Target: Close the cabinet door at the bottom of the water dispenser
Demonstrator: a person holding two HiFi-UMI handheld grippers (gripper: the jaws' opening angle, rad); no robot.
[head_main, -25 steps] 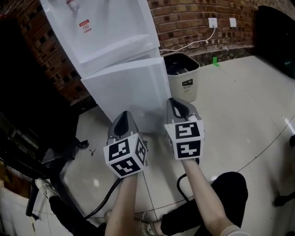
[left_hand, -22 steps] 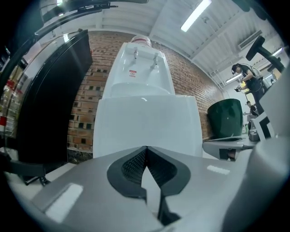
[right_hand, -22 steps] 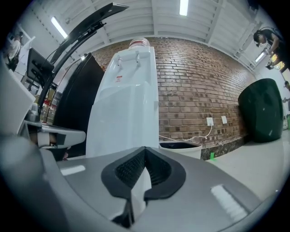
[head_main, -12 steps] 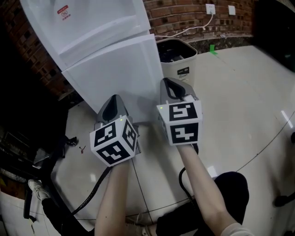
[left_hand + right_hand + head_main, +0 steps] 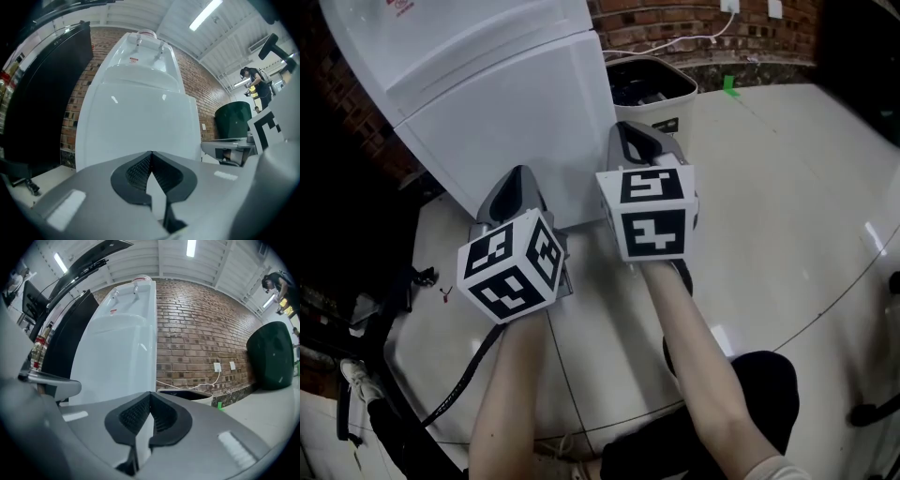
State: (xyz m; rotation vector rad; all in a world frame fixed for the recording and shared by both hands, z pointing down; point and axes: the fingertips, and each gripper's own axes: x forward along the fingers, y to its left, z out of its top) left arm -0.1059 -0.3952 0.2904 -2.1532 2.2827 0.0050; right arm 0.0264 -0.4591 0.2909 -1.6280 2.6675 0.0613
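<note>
The white water dispenser [image 5: 441, 37] stands against the brick wall, its lower cabinet door [image 5: 506, 122] facing me. The door lies close to the body; I cannot tell whether it is fully flush. My left gripper [image 5: 517, 172] is shut and empty, its tip right at the door's lower part. My right gripper [image 5: 624, 128] is shut and empty too, by the door's right edge. In the left gripper view the door [image 5: 140, 122] fills the space just beyond the shut left gripper [image 5: 150, 153]. The right gripper view has the door's right edge [image 5: 140, 366] beyond the right gripper [image 5: 150, 393].
A beige waste bin [image 5: 652, 89] stands just right of the dispenser, with a white cable and wall sockets [image 5: 731, 6] behind it. Dark furniture [image 5: 337, 216] crowds the left side, and a black cable [image 5: 459, 384] runs over the pale floor. A person [image 5: 255, 82] is far off.
Both grippers have moved forward to the cabinet door, and the door now sits closer against the dispenser body. Both stay shut.
</note>
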